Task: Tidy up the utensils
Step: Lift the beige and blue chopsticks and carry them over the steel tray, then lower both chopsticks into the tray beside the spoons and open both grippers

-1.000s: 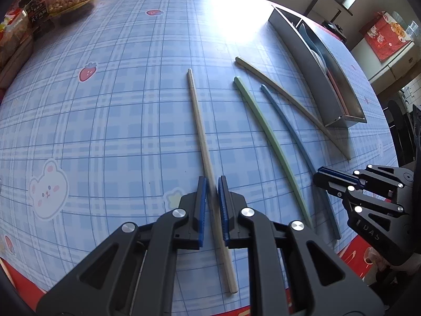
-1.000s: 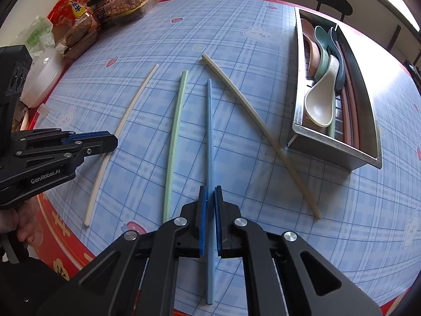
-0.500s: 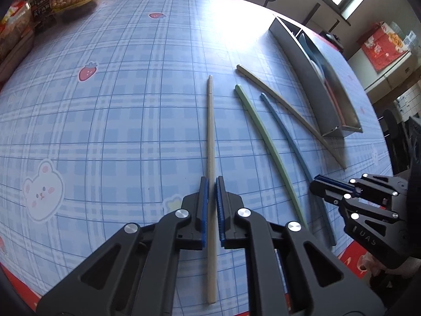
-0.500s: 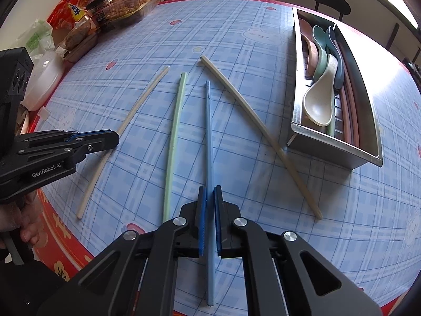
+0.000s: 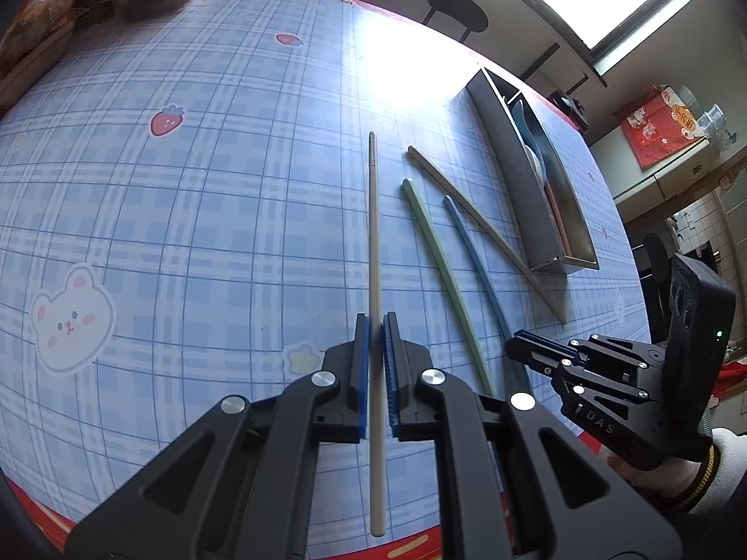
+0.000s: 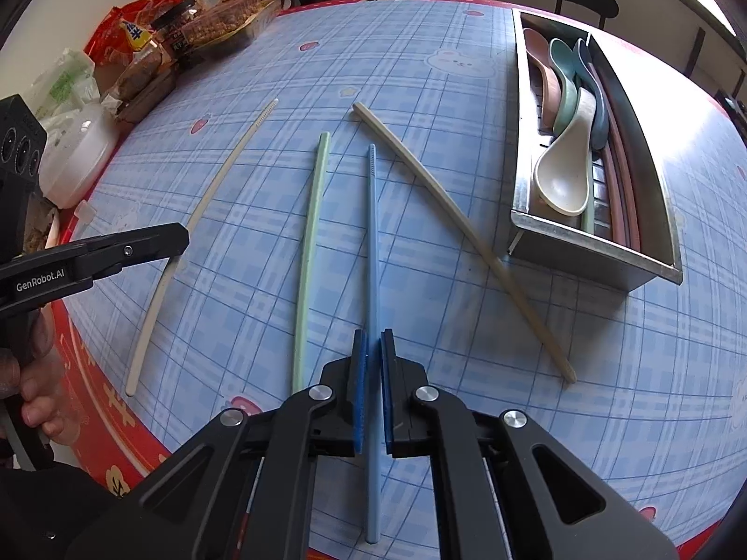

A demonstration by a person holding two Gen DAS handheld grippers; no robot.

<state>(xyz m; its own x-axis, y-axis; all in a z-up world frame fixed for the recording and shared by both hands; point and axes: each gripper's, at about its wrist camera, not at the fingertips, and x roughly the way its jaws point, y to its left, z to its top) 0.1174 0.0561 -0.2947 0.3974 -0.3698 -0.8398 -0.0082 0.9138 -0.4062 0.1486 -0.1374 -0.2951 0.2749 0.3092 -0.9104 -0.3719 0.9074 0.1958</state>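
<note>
My left gripper (image 5: 376,326) is shut on a cream chopstick (image 5: 374,233), held above the table and pointing away from me. It also shows in the right wrist view (image 6: 219,182), with the left gripper (image 6: 179,238) on it. My right gripper (image 6: 373,345) is shut on a blue chopstick (image 6: 372,233), which also shows in the left wrist view (image 5: 471,252). A green chopstick (image 6: 310,233) and a beige chopstick (image 6: 448,214) lie on the tablecloth beside it. A metal tray (image 6: 653,186) at the right holds several spoons (image 6: 562,177) and chopsticks.
Snack packets (image 6: 186,32) and a white container (image 6: 74,154) sit at the far left of the table. The red table edge (image 6: 107,392) runs just below both grippers. A black stool (image 5: 457,11) stands beyond the far side.
The left gripper has lifted the cream chopstick and swung it straight ahead, with the far tip up off the cloth. The right gripper stays shut on the blue chopstick with little movement.
</note>
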